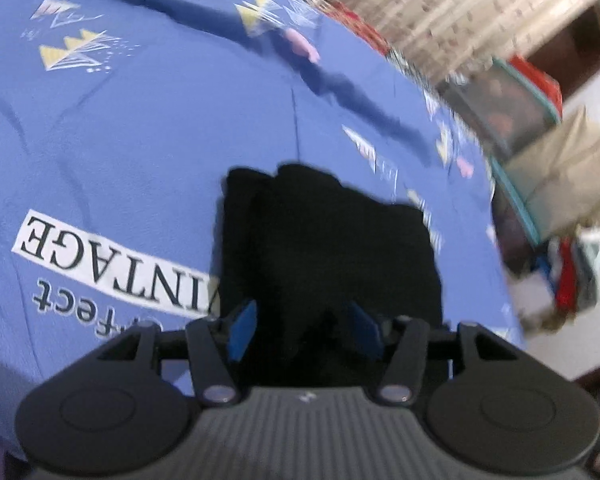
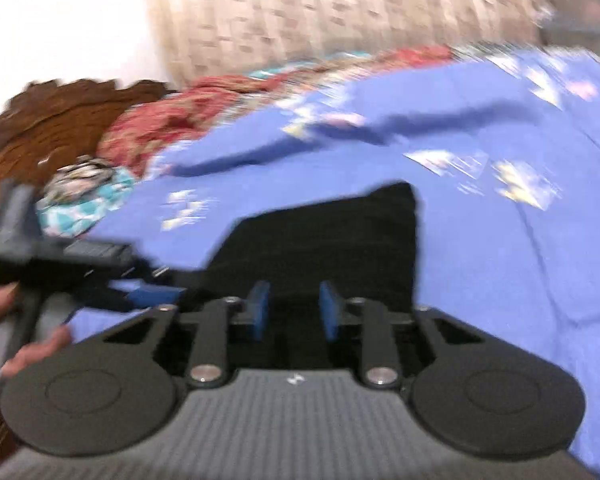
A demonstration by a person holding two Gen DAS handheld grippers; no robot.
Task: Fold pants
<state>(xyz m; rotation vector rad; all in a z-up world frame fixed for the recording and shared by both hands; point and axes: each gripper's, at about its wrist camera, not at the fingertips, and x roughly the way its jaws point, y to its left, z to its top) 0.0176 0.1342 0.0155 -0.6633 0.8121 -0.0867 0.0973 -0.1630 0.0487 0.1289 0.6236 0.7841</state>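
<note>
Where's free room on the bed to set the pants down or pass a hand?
Free: blue sheet between the black pants and the VINTAGE print, and beyond the pants toward the curtain. Crowded: near the red patterned fabric and the clutter off the bed's edge.

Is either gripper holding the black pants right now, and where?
Neither: the left gripper and right gripper both stand open over the folded black fabric pants, pads not pressing it.
</note>
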